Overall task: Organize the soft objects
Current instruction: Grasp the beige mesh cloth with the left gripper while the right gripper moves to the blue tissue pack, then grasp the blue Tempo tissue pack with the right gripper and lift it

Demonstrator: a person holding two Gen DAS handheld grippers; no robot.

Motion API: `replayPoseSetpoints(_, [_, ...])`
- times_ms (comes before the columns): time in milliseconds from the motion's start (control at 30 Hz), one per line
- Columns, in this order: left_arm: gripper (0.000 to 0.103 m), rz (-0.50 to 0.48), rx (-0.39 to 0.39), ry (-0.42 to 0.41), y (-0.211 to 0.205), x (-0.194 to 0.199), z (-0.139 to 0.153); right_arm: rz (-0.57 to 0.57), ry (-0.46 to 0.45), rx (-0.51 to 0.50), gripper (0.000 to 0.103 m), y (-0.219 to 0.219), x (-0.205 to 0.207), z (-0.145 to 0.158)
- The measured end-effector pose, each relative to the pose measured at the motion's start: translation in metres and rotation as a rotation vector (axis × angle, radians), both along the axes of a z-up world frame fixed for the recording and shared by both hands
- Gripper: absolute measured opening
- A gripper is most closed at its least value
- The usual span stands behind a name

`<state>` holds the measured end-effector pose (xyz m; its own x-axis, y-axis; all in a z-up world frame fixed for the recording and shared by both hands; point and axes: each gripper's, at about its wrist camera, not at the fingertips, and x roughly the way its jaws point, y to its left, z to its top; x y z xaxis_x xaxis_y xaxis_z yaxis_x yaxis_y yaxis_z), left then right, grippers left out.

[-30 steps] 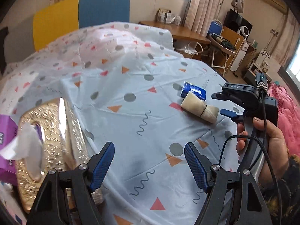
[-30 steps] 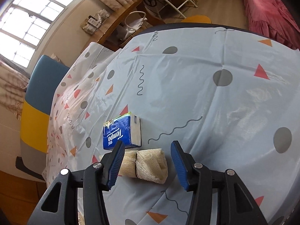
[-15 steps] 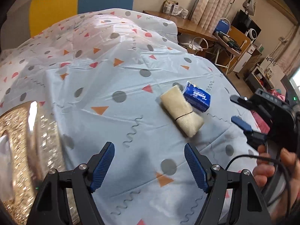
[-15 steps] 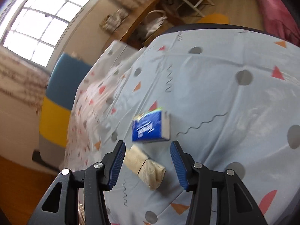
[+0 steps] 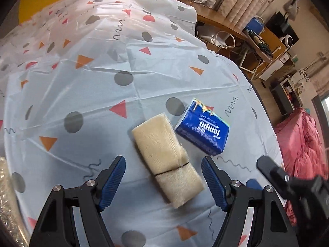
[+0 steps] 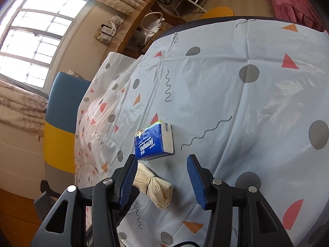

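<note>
From the left wrist: left gripper [image 5: 163,182] spread wide, holding nothing, with the cream cloth roll [image 5: 167,160] lying between and just ahead of the two blue pads — its near end in the gap, its far end reaching past the fingertips. Bound by a thin dark band, resting flat on the patterned tablecloth [image 5: 82,86]. Blue Tempo tissue pack [image 5: 203,130] just beyond the right-hand finger, near the roll's far end, contact between them impossible to judge. Right gripper's dark tip blurred at the right edge [image 5: 273,170]. From the right wrist: right gripper [image 6: 162,180] likewise wide open and empty, tissue pack [image 6: 153,141] just ahead of the fingertips, closer to the left-hand finger; cloth roll [image 6: 153,186] low beside and partly behind that same finger. Judged as the approach step, nothing grasped yet. Next move probably calls for lowering the left pads astride the roll's narrow width and closing gently — soft cloth likely to squash, so a centred grip near the band.
</note>
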<state>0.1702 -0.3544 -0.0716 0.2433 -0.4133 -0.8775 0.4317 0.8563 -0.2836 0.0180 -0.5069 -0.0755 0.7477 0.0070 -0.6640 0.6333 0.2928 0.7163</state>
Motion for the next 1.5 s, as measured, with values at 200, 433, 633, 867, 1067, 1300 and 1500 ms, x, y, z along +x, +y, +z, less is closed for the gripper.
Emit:
replayPoseSetpoints(200, [0.053, -0.034, 0.076, -0.008, -0.017, 0.002, -0.021, 0.02, -0.001, 0.003, 0.051, 0.003, 0.004, -0.001])
replayPoseSetpoints(433, [0.047, -0.106, 0.034, -0.093, 0.023, -0.028, 0.003, 0.045, 0.009, -0.005, 0.051, 0.004, 0.007, -0.001])
replayPoseSetpoints(633, [0.047, -0.219, 0.07, -0.144, 0.077, -0.089, 0.004, 0.102, 0.033, -0.028, 0.051, 0.01, 0.015, 0.0])
replayPoseSetpoints(867, [0.047, -0.251, 0.078, -0.138, 0.113, -0.113, -0.019, 0.427, 0.212, -0.334, 0.051, 0.058, 0.063, 0.025])
replayPoseSetpoints(1067, [0.049, -0.245, 0.038, -0.115, 0.117, -0.108, -0.025, 0.832, 0.353, -0.783, 0.069, 0.087, 0.116, 0.047])
replayPoseSetpoints(1300, [0.049, -0.24, 0.034, -0.115, 0.116, -0.105, -0.027, 1.082, 0.509, -0.902, 0.071, 0.083, 0.157, 0.019])
replayPoseSetpoints(1500, [0.049, -0.237, 0.017, -0.108, 0.118, -0.104, -0.027, 1.14, 0.602, -0.925, 0.075, 0.079, 0.178, -0.011])
